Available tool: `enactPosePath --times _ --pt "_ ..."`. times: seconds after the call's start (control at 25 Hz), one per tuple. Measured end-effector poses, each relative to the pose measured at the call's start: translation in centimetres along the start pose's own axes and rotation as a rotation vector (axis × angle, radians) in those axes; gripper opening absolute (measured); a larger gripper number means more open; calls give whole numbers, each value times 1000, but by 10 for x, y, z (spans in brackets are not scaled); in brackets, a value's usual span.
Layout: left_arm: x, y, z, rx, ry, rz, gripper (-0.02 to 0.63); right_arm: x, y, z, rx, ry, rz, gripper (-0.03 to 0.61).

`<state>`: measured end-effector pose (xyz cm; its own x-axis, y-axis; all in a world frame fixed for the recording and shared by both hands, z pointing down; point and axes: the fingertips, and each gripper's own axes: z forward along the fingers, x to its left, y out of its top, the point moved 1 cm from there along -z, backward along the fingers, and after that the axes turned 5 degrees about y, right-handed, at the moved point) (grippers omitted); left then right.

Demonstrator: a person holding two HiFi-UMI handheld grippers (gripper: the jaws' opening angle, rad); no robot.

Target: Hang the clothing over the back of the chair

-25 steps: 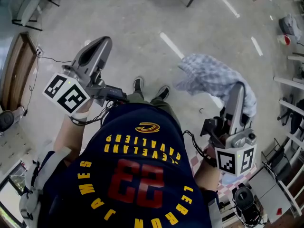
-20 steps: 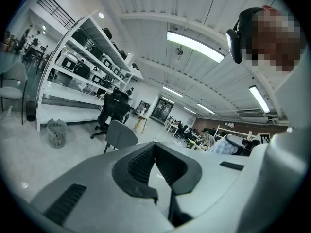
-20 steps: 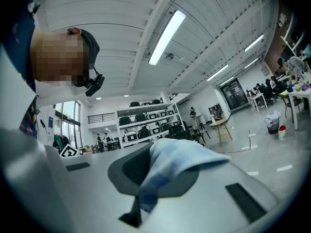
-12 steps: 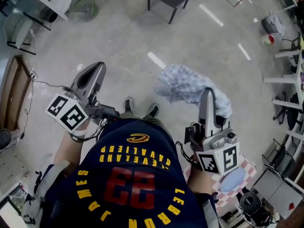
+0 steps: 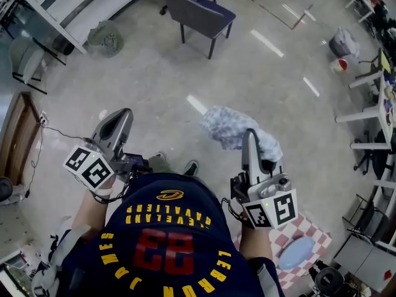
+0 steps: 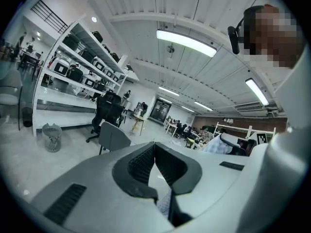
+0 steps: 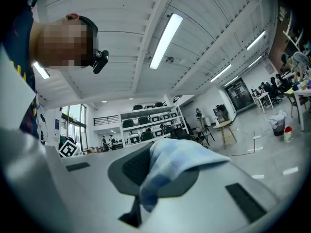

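The right gripper [image 5: 250, 140] is pointing forward over the floor [image 5: 154, 73], and its fingers [image 7: 132, 168] are clamping down on the clothing [image 5: 238, 129], a pale blue-and-white checked garment. In the right gripper view the fabric is spilling over the fingertips and draping down the near side, pinched tight between the two pads. From the head view the garment is hanging bunched at the tip of that gripper, in the air just ahead of the person's shoes [image 5: 190, 167].

The left gripper [image 5: 119, 117] is riding alongside, out to the person's left, well apart from the cloth. Its fingers [image 6: 138, 161] are meeting at the tips with nothing between them, and only floor is showing through the gap behind them.

The chair [image 5: 199, 16] is standing farther ahead, dark seat and dark back, well apart from both grippers and from the garment. In the left gripper view it is showing just beyond the fingertips with its back bare. A wire waste basket [image 5: 103, 38] is sitting to the chair's left, near long white shelving [image 6: 73, 67] that is carrying rows of dark boxes.
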<state>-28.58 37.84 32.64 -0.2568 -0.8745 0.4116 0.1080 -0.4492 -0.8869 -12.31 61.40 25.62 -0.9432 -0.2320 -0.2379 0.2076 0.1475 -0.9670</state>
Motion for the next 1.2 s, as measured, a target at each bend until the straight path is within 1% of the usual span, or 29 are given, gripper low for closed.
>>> enactPosePath --times 0.12,0.32,0.52,0.68,0.84,0.96,1.2 --pt "-6 -8 4 17 14 -7 3 -12 0 -4 14 -2 0 20" --pt "-7 -11 17 48 23 -10 3 -33 0 -5 28 -34 14 20" --pt "-1 -6 46 63 -2 -18 3 -53 -3 8 39 -71 15 20" --pt "12 -2 79 79 -35 -27 3 -69 -1 25 43 -110 10 20" --pt "23 14 119 79 -86 -41 3 -86 4 52 49 -151 -6 20" --pt "40 31 146 75 -119 -44 3 -94 11 80 44 -176 -20 20" --pt "83 62 187 72 -132 -69 3 -112 16 138 55 -212 -25 20"
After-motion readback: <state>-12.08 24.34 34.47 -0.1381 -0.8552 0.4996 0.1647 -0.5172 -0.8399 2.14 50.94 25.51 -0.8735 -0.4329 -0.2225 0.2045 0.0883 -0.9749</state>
